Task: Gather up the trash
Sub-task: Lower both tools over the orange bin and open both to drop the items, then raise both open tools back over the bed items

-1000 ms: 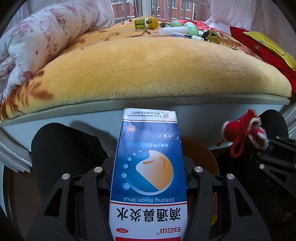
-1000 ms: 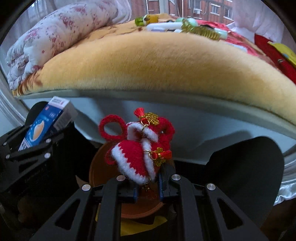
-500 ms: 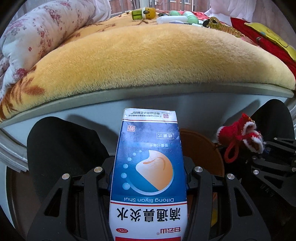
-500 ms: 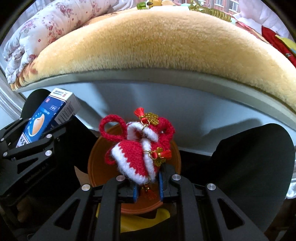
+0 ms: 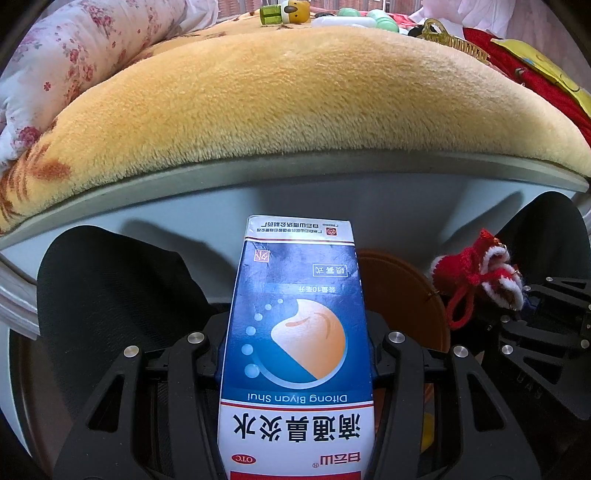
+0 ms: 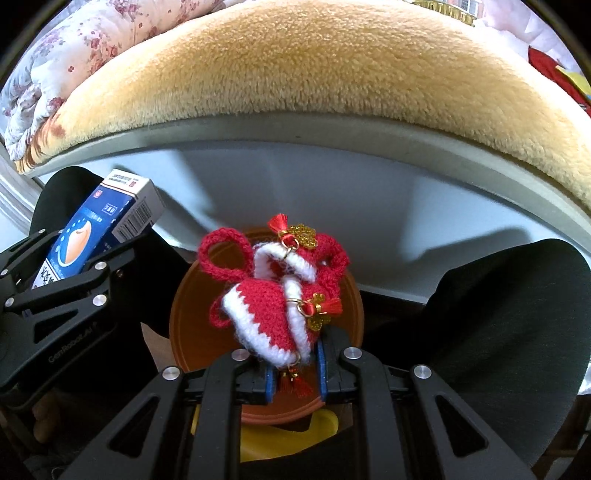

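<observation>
Knitted ornament (image 6: 280, 302) above orange bin (image 6: 192, 317)

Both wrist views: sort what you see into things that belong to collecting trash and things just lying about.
In the job: blue medicine box in left gripper; red knitted ornament in right gripper; orange bin.

Lying about: yellow blanket, floral quilt, green toy.

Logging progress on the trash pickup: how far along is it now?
Nothing visibly binned yet. In hand: left gripper holds a blue medicine box; right gripper holds a red knitted ornament above the orange bin. Left: dropping both, plus small items on the blanket.
</observation>
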The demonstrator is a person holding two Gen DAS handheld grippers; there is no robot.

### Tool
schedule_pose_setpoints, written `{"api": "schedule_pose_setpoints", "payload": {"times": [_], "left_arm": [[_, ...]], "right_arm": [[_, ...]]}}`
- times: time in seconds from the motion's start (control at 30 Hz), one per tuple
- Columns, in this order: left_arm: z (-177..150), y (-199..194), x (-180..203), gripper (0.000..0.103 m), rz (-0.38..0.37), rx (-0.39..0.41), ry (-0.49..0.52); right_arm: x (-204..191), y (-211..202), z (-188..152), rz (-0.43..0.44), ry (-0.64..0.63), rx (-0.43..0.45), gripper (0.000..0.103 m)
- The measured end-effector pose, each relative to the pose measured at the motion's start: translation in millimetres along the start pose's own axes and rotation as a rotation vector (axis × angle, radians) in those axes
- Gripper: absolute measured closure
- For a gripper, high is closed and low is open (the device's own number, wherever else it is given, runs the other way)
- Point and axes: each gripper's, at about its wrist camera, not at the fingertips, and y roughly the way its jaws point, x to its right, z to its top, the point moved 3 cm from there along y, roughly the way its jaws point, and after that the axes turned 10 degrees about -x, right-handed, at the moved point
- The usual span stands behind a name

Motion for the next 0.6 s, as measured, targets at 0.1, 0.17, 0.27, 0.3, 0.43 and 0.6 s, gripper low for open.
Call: {"api": "schedule_pose_setpoints", "payload": {"times": [0.1,0.17,0.27,0.3,0.43,0.6], "left_arm": [[-0.6,2.6,-1.5,0.053,-0.004,-0.005,-0.003],[-0.7,4.8,-2.6,0.053,-0.004,-0.007,-0.003],[-2.3,7.1,-0.8,0.052,-0.005,-0.015,0.0],[-3.7,9.2,0.1,0.045,0.0,-0.021,-0.001],[-3.6,12.3,-3.3,0.031,-0.002,-0.025,-0.013],[-5.0,16.0,-8.3,0.031,-0.002,-0.031,-0.017]], "right_arm": [[1.5,-1.1,-0.5,0.0,0.001,-0.004,0.086],[1.4,-0.5,0.3,-0.001,0.001,-0.008,0.086],[1.3,1.9,0.9,-0.008,-0.003,-0.02,0.067],[1.1,2.2,1.2,-0.014,-0.003,-0.02,0.055],[0.1,-0.8,2.4,-0.025,-0.002,-0.007,0.051],[2.2,-3.4,3.9,-0.022,0.01,-0.003,0.051]]}}
